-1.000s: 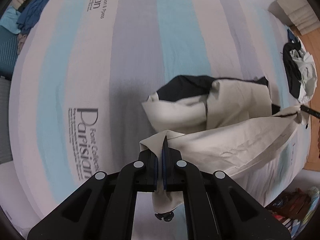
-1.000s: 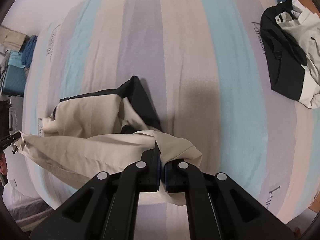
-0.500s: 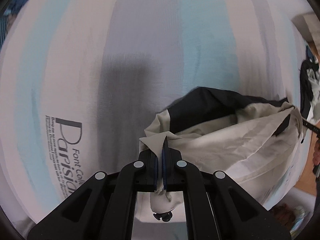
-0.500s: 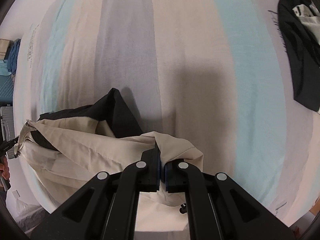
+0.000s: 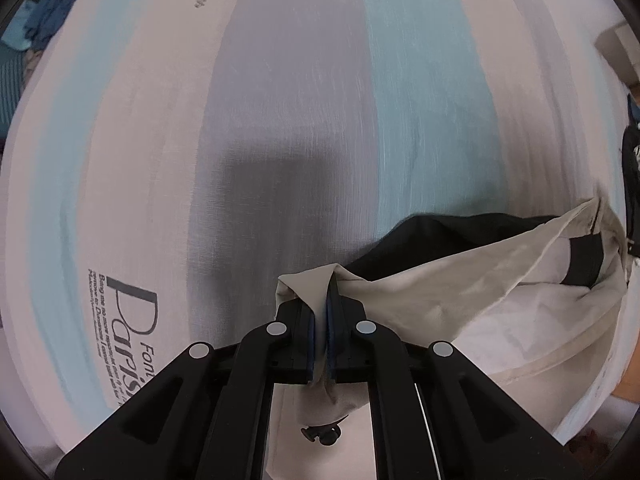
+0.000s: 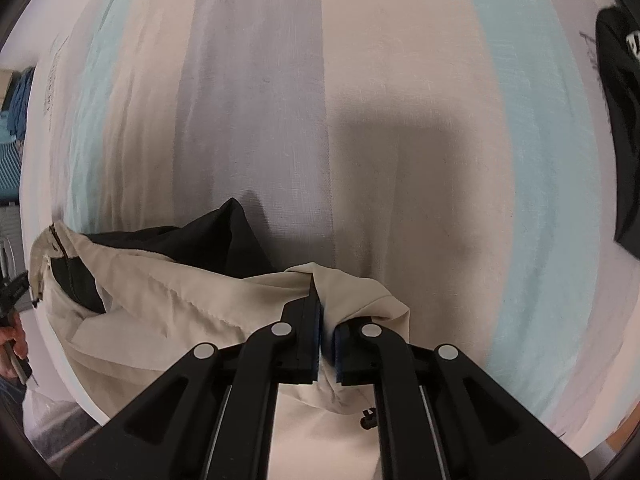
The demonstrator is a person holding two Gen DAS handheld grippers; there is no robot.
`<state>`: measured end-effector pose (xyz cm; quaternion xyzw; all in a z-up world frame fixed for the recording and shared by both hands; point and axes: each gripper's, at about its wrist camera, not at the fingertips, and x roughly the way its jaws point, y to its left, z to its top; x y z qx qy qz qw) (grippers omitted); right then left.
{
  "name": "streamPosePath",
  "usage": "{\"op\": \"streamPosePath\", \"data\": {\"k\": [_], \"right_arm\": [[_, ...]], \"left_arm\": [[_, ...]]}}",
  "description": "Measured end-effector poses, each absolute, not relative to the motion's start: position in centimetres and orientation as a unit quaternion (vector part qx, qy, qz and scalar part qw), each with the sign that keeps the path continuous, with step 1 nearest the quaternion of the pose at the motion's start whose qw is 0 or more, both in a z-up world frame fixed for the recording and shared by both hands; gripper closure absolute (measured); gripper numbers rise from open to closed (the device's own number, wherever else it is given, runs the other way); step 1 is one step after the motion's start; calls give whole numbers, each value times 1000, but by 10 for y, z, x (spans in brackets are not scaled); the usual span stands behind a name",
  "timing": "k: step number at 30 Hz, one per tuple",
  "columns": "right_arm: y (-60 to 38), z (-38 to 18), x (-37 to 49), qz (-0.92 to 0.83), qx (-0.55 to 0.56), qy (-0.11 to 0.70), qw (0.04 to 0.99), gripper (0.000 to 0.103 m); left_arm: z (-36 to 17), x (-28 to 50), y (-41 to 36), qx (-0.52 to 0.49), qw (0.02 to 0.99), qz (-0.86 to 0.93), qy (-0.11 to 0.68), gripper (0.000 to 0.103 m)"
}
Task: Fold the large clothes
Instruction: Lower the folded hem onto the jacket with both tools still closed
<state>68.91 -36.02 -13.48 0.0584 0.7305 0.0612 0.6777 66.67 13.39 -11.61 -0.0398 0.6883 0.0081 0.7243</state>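
Both tongs, the left tongs [image 5: 320,312] and the right tongs [image 6: 326,320], stay clenched on the beige edge of the jacket [image 5: 460,292]. Since a second ago they carried this edge forward, low over the striped bed [image 5: 280,120], so the jacket's black part [image 6: 216,236] now lies flatter and the fold looks nearly laid.

The beige garment [image 5: 460,280] is matt woven cloth with a black lining. The striped bed sheet [image 5: 280,100] is matt cloth. The left claw [image 5: 322,312] and right claw [image 6: 326,320] are matt black plastic.
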Motion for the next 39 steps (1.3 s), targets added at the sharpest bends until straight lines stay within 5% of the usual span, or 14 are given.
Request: {"op": "streamPosePath", "data": {"k": [39], "right_arm": [[-350, -125, 675, 78, -13, 700, 710, 93]], "left_arm": [[-115, 668, 125, -13, 748, 29, 663, 97]]}}
